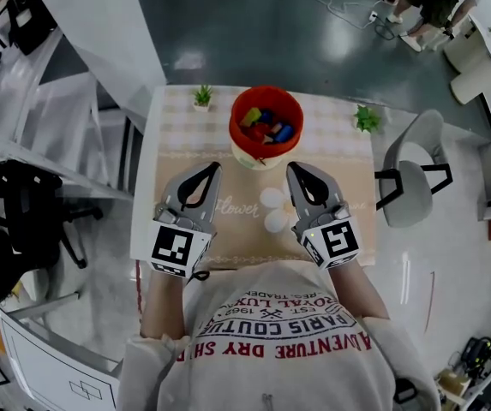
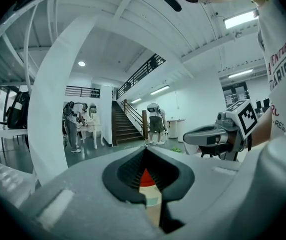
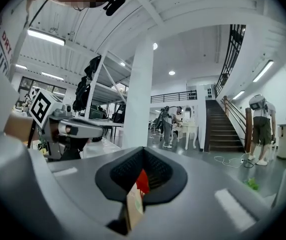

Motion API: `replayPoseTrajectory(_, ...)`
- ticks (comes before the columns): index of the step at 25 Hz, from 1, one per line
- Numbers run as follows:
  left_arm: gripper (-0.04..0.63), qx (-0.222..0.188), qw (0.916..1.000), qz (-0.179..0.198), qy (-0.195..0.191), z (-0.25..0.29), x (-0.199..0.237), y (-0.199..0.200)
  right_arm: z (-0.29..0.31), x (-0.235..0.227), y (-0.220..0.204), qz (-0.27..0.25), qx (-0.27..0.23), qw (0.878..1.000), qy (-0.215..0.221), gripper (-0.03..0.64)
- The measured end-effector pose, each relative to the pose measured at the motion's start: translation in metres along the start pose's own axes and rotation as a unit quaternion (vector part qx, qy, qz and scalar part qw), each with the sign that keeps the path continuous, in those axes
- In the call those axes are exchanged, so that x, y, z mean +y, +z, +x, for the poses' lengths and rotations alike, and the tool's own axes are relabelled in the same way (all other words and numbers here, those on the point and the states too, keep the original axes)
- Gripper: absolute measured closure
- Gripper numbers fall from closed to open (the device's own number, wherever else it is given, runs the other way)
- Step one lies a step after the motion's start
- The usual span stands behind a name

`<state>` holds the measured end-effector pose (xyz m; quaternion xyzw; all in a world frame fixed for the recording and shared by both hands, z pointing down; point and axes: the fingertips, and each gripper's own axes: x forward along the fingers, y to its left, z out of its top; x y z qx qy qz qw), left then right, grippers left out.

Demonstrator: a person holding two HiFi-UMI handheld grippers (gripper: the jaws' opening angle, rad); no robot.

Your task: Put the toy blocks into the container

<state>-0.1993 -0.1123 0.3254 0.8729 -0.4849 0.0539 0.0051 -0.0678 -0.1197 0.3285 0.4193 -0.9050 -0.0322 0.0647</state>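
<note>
The red container (image 1: 238, 135) stands at the far middle of the table (image 1: 168, 118), and several coloured toy blocks (image 1: 266, 127) lie inside it. My left gripper (image 1: 212, 167) is held over the near left of the table, shut with nothing in it. My right gripper (image 1: 291, 168) is level with it on the right, also shut and empty. Both point toward the container and stop short of it. In the left gripper view the jaws (image 2: 145, 147) meet, and the right gripper (image 2: 217, 134) shows beside them. The right gripper view shows closed jaws (image 3: 143, 148) and the left gripper (image 3: 68, 129).
Two white round objects (image 1: 272, 198) (image 1: 277, 220) lie on the beige mat between the grippers. A small potted plant (image 1: 202, 97) stands at the far left corner and another (image 1: 366, 119) at the far right. A grey chair (image 1: 412, 174) is beside the table's right edge.
</note>
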Motion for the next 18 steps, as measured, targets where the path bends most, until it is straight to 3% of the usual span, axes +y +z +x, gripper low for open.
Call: replayPoseTrajectory(18,0.589,-0.010,0.9997,-0.023,0.000,0.0046,0.0053,-0.0034,0.0087,0.0033,-0.0102,-0.014,0.012,1.000,-0.003,0.617)
